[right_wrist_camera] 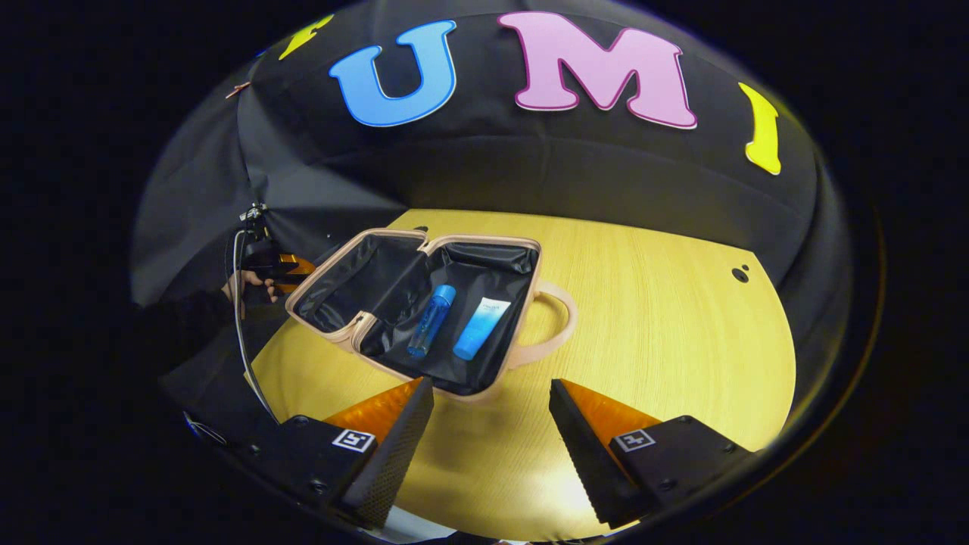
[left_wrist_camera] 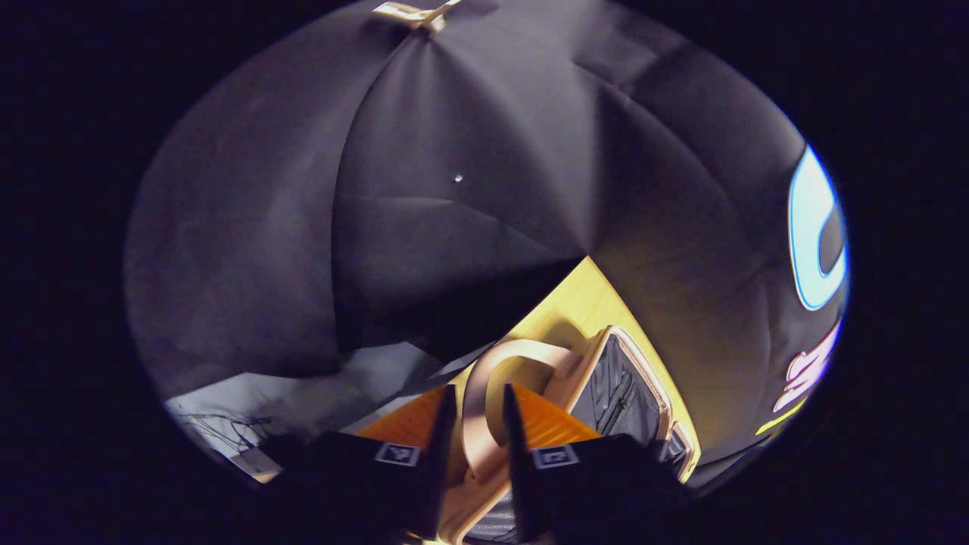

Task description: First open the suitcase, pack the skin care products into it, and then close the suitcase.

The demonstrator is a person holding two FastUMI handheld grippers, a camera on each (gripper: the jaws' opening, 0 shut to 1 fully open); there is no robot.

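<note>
No legible text, number or brand. The tube [right_wrist_camera: 481, 328] in the suitcase [right_wrist_camera: 424, 306] bears print too small to read.

The left claw [left_wrist_camera: 473, 454] has its two fingers [left_wrist_camera: 443, 446] standing on either side of the pale pink handle [left_wrist_camera: 492, 393] of the suitcase [left_wrist_camera: 624, 393], with the loop passing between them; whether they press on it cannot be told. The suitcase lies open on the yellow wooden table [left_wrist_camera: 575, 303], showing its dark lining.
</note>
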